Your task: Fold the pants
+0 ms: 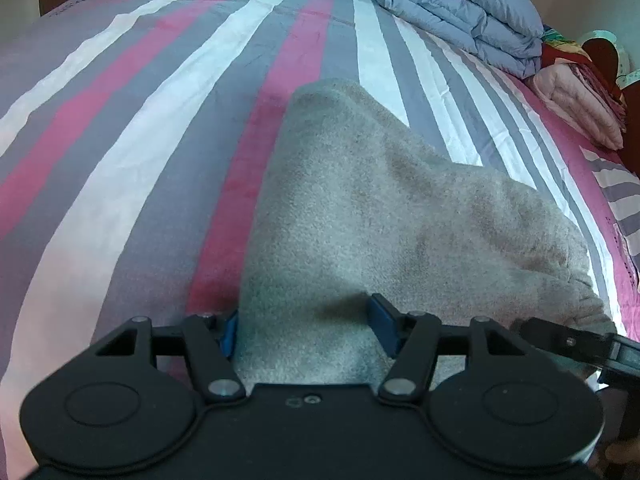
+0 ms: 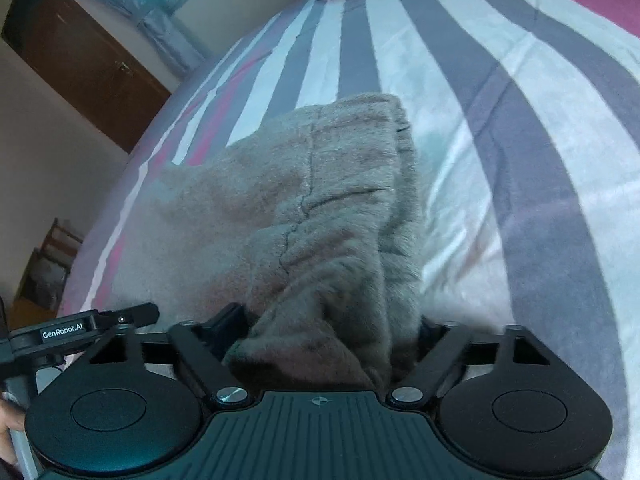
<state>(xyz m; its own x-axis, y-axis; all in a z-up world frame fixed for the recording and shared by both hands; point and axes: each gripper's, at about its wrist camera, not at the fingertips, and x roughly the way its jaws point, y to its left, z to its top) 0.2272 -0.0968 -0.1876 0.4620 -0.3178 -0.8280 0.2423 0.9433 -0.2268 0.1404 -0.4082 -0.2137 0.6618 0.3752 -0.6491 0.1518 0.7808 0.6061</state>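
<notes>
The pants (image 1: 380, 208) are grey-beige fleece, lying on a striped bed sheet (image 1: 120, 140). My left gripper (image 1: 306, 332) has a fold of the fleece between its blue pads (image 1: 380, 326), with the cloth stretching forward and to the right. My right gripper (image 2: 332, 332) is shut on a bunched edge of the pants (image 2: 320, 208), with the seamed, ribbed waist part rising in front of it. The right gripper's black body shows at the lower right of the left wrist view (image 1: 576, 340); the left gripper's body shows at the lower left of the right wrist view (image 2: 80, 332).
A folded blue-grey quilt (image 1: 460, 12) and pink and patterned bedding (image 1: 580, 100) lie at the far right of the bed. A brown wooden door (image 2: 80, 52) and a window stand beyond the bed's left edge. A wooden chair (image 2: 48, 264) is on the floor.
</notes>
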